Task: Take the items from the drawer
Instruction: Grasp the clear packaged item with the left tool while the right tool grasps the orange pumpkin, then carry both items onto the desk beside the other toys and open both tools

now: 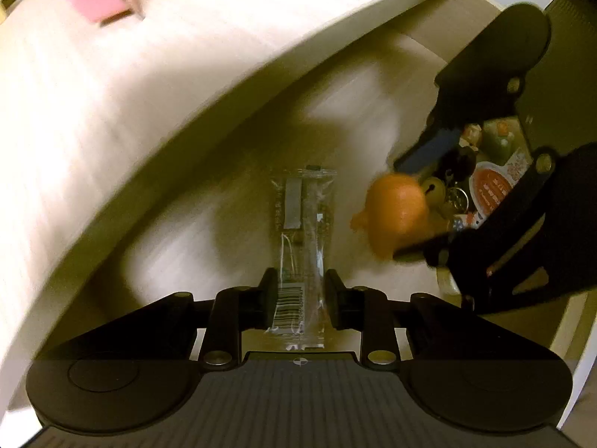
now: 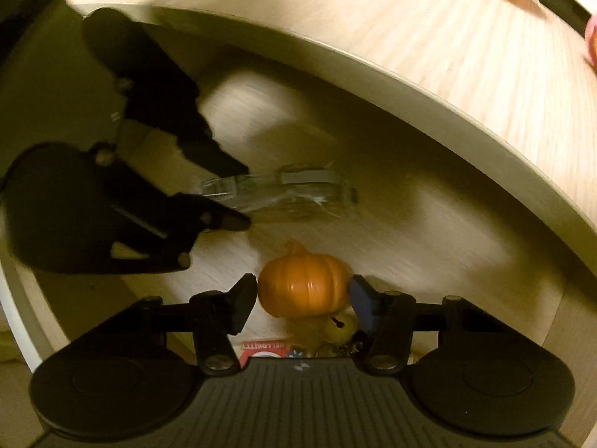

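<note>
Blurred drawer (image 1: 231,201), clutter (image 1: 481,183) half-hidden behind tongs (image 1: 414,205)

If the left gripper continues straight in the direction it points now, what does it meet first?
Probably the clear packet, whose near end already lies between the left gripper's fingers. Directly under it is the pale drawer floor. The orange pumpkin sits off to the side.

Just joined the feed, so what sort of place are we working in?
Probably a home desk or dresser: an open pale wood-grain drawer beneath a matching top, holding household oddments such as a small orange plastic pumpkin and a clear plastic sachet.
</note>
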### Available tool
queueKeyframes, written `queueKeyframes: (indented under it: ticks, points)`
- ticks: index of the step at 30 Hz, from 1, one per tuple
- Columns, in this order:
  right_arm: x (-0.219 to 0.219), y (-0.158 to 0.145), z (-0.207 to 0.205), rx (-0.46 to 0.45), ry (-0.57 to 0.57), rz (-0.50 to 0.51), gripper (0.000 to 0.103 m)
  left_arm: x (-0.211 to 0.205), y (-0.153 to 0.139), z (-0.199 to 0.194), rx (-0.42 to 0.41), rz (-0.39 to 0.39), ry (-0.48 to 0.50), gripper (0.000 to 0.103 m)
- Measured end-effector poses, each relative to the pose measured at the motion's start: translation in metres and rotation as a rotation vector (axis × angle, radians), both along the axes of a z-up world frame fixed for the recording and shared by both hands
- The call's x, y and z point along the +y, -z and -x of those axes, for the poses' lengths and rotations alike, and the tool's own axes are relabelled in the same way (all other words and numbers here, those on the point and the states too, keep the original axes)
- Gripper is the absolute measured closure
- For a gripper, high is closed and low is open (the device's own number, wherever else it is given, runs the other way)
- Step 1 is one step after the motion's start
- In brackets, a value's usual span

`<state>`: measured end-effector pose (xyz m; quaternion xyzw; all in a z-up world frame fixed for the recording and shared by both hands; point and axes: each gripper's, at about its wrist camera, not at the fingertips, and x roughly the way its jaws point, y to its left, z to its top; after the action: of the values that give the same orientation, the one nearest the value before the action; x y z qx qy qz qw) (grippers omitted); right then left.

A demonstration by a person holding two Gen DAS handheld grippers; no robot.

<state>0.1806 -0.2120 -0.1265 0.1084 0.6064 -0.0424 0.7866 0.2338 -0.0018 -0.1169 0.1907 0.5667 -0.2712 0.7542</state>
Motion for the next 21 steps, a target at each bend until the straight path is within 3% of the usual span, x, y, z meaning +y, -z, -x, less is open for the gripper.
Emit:
queueKeyframes:
  ticks: [4, 13, 16, 21]
  points:
    - [0.003, -0.013, 0.005, -0.015, 0.03, 0.052, 0.049, 0.005, -0.01, 0.01, -0.024, -0.002, 0.001, 0.074]
    - [0.022, -0.068, 0.05, -0.132, 0.138, 0.087, 0.049, 0.023, -0.064, 0.06, -0.132, 0.088, 0.043, 0.075]
    - [0.026, -0.09, 0.064, -0.176, 0.19, 0.115, 0.049, -0.009, -0.102, 0.058, -0.211, 0.121, 0.073, 0.075]
    - [0.005, -0.159, 0.085, -0.323, 0.299, 0.183, 0.049, 0.0, -0.182, 0.036, -0.415, 0.203, 0.037, 0.075]
